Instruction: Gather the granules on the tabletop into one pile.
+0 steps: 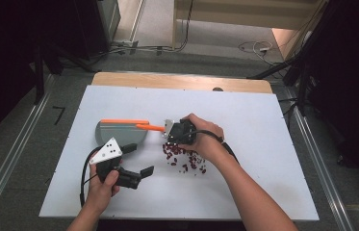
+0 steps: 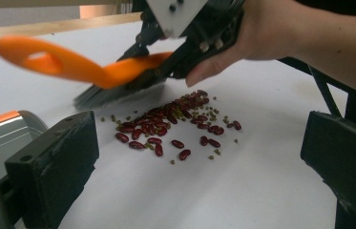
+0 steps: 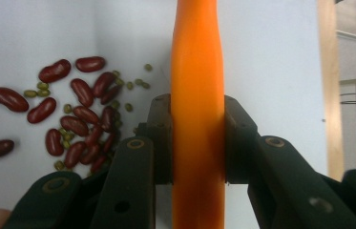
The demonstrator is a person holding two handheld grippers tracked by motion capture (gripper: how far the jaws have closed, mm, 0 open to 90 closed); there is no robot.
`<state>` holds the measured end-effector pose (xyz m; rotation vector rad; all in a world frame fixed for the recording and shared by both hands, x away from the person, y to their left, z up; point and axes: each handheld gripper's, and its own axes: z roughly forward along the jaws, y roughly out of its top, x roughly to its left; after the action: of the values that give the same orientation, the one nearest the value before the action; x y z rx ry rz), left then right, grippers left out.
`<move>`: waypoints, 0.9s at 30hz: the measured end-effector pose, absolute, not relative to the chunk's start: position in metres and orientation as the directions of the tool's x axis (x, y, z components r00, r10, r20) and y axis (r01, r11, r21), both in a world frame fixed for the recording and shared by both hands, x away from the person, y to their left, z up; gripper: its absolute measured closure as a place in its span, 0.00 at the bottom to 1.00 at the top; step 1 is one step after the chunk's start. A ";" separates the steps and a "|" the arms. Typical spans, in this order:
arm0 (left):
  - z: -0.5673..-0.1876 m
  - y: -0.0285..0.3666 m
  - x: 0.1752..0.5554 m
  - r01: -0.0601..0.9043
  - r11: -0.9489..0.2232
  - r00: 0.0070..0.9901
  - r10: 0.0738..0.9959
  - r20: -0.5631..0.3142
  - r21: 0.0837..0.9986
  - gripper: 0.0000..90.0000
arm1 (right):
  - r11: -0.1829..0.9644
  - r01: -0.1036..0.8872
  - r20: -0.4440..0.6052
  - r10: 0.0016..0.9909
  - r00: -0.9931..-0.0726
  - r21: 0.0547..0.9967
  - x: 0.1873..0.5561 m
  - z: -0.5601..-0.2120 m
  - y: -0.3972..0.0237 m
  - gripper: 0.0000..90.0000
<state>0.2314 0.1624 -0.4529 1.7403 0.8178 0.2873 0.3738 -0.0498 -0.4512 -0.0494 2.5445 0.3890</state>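
Right gripper view: right hand-held gripper [image 3: 198, 143] clamped on orange brush handle [image 3: 198, 95], bristles hidden; beans [image 1: 184, 158] mid-tabletop [image 1: 263, 144], dustpan [image 1: 119, 131] beside. Left hand-held gripper [image 1: 138, 159] jaws apart, empty.

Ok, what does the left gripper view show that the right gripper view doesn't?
The left gripper view shows the brush's bristles, its looped handle end, the grey dustpan, and the left claw standing open and empty. The right gripper view shows the right claw shut on the orange brush handle up close. Both show the red beans mixed with small green beans on the white table.
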 end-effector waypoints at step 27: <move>-0.450 0.171 0.232 0.376 -0.098 0.709 0.671 -0.218 0.922 0.00 | 0.931 -0.154 -0.507 0.038 -0.861 0.331 0.339 -0.433 -0.080 0.77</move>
<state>0.2316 0.1712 -0.4495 1.7141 0.8423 0.3052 0.3389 -0.0797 -0.4325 -0.0830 2.5628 0.4955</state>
